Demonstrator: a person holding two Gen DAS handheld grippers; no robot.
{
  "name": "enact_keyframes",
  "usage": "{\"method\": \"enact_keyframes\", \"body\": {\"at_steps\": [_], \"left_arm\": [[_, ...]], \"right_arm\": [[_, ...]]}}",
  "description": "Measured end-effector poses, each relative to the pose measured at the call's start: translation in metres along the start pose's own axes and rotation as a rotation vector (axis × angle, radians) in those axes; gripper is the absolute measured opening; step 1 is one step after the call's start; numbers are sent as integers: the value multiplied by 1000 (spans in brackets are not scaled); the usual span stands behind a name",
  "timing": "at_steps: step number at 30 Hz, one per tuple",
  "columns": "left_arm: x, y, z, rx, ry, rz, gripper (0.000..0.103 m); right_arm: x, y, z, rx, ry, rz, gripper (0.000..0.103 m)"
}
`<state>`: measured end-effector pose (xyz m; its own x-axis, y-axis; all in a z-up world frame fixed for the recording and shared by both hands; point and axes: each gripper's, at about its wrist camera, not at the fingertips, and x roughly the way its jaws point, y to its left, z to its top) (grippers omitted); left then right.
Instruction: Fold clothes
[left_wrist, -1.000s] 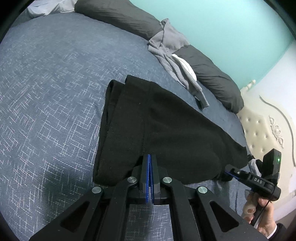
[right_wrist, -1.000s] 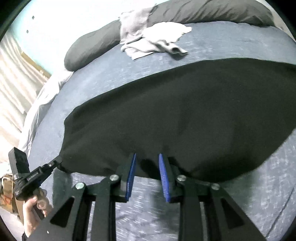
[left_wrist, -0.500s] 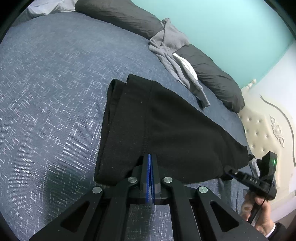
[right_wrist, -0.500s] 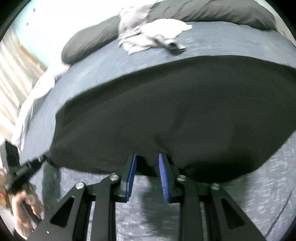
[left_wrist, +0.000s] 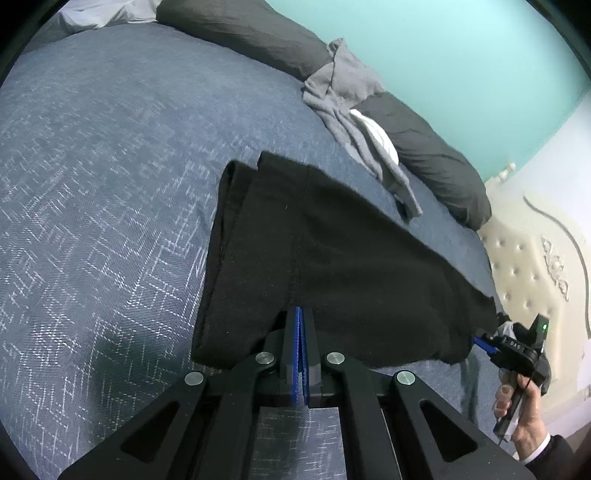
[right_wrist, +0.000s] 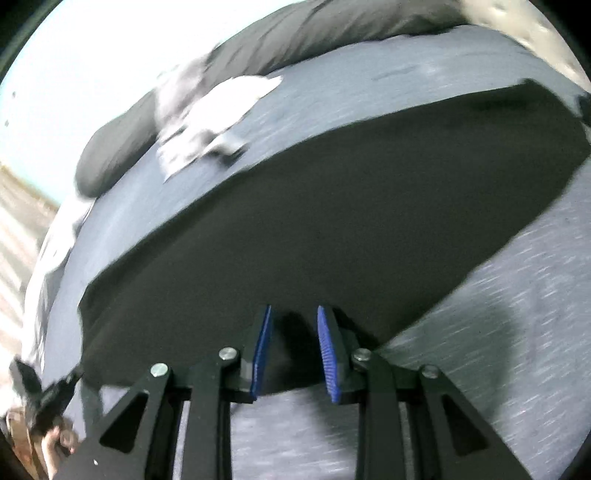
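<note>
Now mid-fold: left gripper (left_wrist: 299, 328) clenched on near hem of black garment (left_wrist: 332, 251), spread ahead on bed (left_wrist: 92, 184). Right gripper (right_wrist: 293, 350) part-parted at other end; cloth between pads, grip unclear. Next, likely: carry both near corners forward to far edge.

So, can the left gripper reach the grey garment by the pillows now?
Probably not. The left gripper is shut on the black garment, and the grey garment lies beyond it on the bed.
</note>
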<state>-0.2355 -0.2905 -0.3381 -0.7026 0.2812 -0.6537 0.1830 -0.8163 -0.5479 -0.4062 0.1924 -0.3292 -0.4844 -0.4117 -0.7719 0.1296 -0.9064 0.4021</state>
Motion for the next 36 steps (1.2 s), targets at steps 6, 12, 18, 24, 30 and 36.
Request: {"method": "enact_keyframes", "body": {"at_steps": [6,12,18,24,30,36], "left_arm": [[0,-19,7,10,-23,-9,13],[16,-49,5,62,-28,14,63],[27,-63,5,65,-41,42,85],[38,-78,5,76,-50,61,87],[46,-92,4,104,-54,70,89],[55,-102,1,141,-45,89,98]], "right_arm": [[-38,-93,43,156,-132,-72,30],[-63,-160,76,192,-198,-139,42],[-72,-216,105,260,-226,-180,51],[-82,-267,125,353,-259,-207,54],[-89,-295,142,394,-308,-222,54],[-81,-312,159,435,-309,-206,54]]}}
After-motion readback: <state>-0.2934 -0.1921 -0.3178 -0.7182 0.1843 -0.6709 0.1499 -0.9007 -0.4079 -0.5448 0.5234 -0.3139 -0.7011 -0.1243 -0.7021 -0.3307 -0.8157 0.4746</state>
